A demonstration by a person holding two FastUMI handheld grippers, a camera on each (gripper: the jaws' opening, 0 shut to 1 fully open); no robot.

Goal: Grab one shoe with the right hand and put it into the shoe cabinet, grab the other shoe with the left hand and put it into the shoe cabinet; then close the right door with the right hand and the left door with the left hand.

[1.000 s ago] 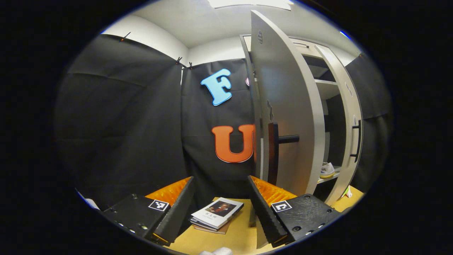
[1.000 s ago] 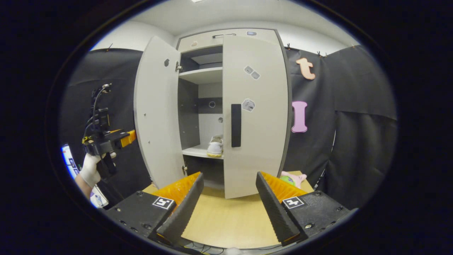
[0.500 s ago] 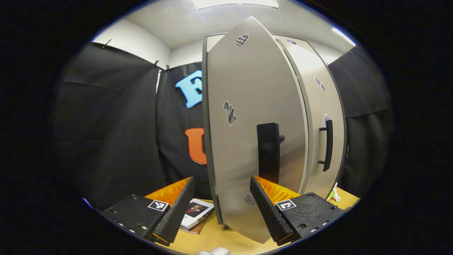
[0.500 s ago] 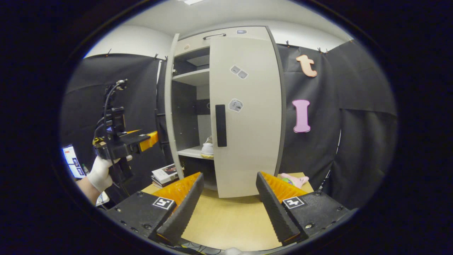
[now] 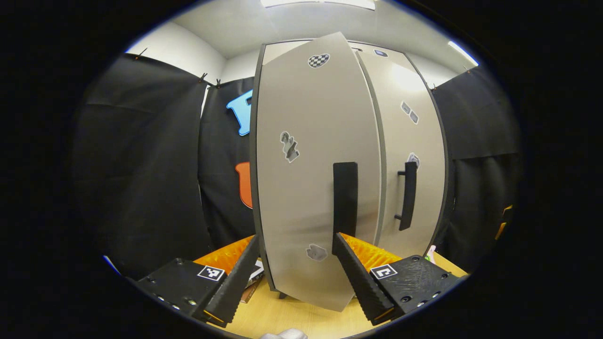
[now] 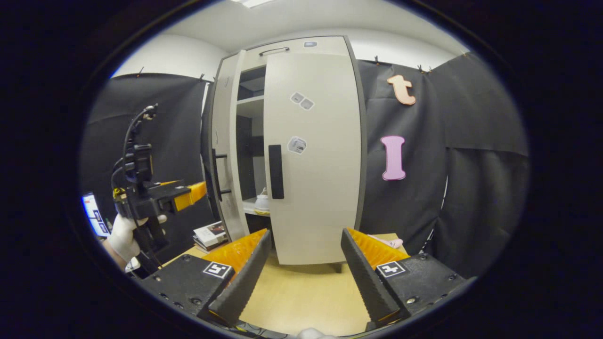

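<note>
Nearly shut: left door is closing on the cabinet

In the right gripper view, the cabinet (image 6: 301,47) is standing on a wooden table (image 6: 301,292). Its right door (image 6: 313,155) is sitting flush, while the left door (image 6: 225,150) is standing ajar. A shoe (image 6: 262,203) is resting on the shelf in the gap. The left gripper (image 6: 191,194), held by a gloved hand (image 6: 123,235), is hanging just beside that door, empty, how wide its jaws are cannot be told there. The left gripper view is showing its fingers spread wide, holding nothing. The right gripper (image 6: 301,278) is waiting wide open and empty. Judging by this, closing the left door is the step in hand; the next move calls for pushing it flush.
</note>
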